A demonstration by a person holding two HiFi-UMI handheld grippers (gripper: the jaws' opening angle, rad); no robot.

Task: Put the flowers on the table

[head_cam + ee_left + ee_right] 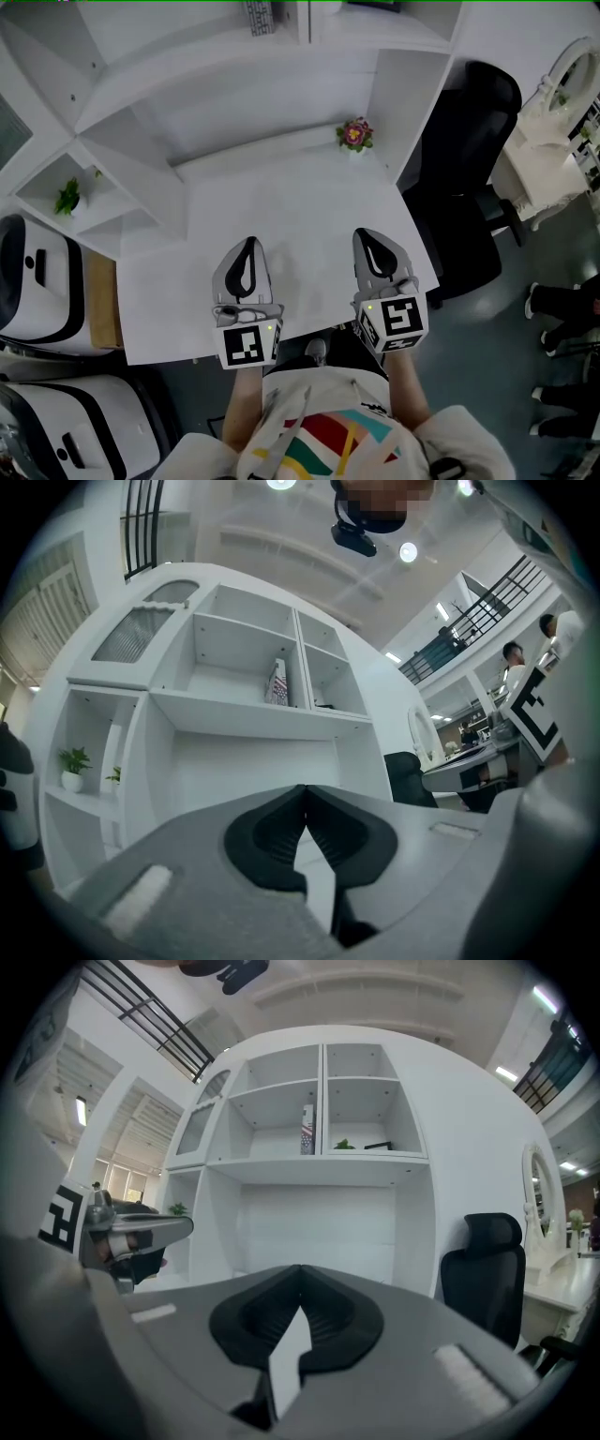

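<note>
A small pot of pink and yellow flowers (354, 136) stands on the white table (281, 206), in its far right corner against the shelf's upright panel. Both grippers hover over the table's near half, well short of the flowers. My left gripper (249, 244) has its jaws shut with nothing between them, and its own view shows the tips (303, 789) meeting. My right gripper (366, 236) is likewise shut and holds nothing, with its tips (300, 1269) pressed together. Neither gripper view shows the flowers.
A black office chair (469, 141) stands right of the table. A green plant (67, 197) sits in a side shelf at the left, above white machines (37, 281). Open shelves rise behind the table, with a small box (277, 683) on one. A white vanity (553, 122) is at far right.
</note>
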